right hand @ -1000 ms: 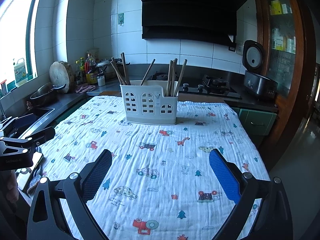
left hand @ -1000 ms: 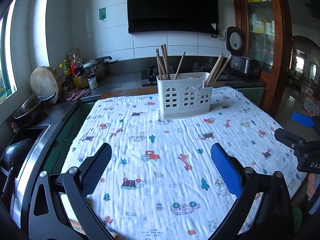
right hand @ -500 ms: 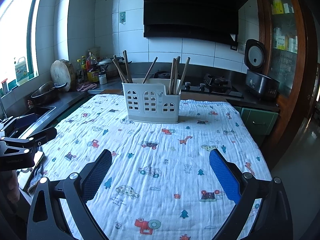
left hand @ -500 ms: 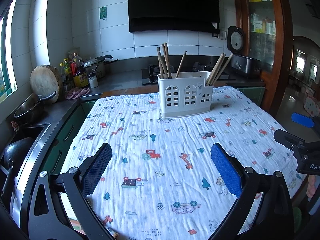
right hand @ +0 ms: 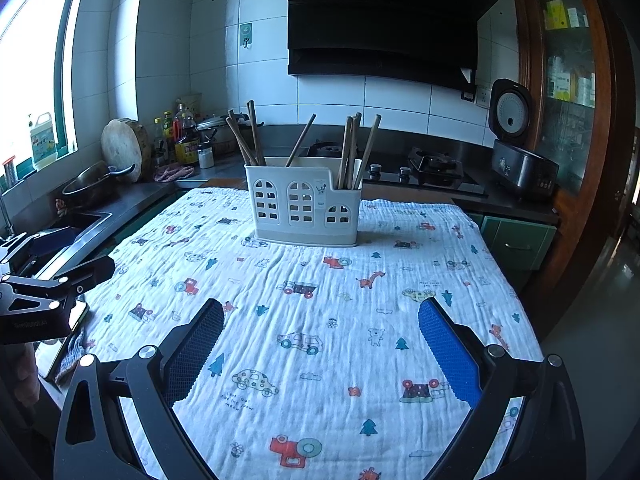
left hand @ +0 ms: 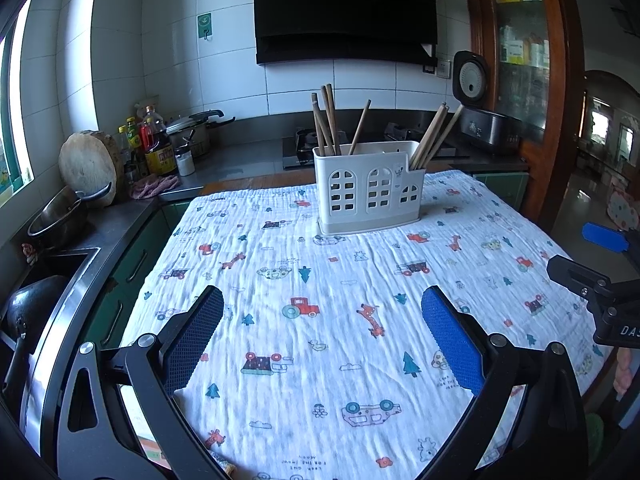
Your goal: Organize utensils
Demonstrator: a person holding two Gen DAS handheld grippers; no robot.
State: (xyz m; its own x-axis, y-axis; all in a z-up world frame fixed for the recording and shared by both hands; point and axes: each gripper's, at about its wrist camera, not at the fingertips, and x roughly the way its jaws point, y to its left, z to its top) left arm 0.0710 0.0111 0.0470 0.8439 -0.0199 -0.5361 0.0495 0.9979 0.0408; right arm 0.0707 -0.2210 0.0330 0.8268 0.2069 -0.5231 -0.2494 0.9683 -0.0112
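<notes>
A white utensil holder [left hand: 369, 188] [right hand: 305, 202] with arched cut-outs stands upright at the far end of the table. Several wooden chopsticks [left hand: 327, 120] [right hand: 350, 150] lean in its compartments. My left gripper [left hand: 322, 312] hovers open over the near part of the printed cloth [left hand: 340, 320], with nothing between its blue pads. My right gripper [right hand: 320, 320] is also open and empty, well short of the holder. Each gripper shows at the edge of the other's view: the right one [left hand: 600, 280] and the left one [right hand: 48, 292].
A counter on the left carries a sink [left hand: 44, 280], a metal bowl [left hand: 60, 216], a round wooden board [left hand: 88, 164] and bottles [left hand: 156, 144]. Behind the table are a gas stove [right hand: 420, 168] and a rice cooker [right hand: 520, 160]. A wooden cabinet [left hand: 520, 60] stands at the right.
Both grippers have tilted or drawn back slightly, so the holder sits a little lower in both views. Both stay open and empty; the holder and chopsticks are unmoved.
</notes>
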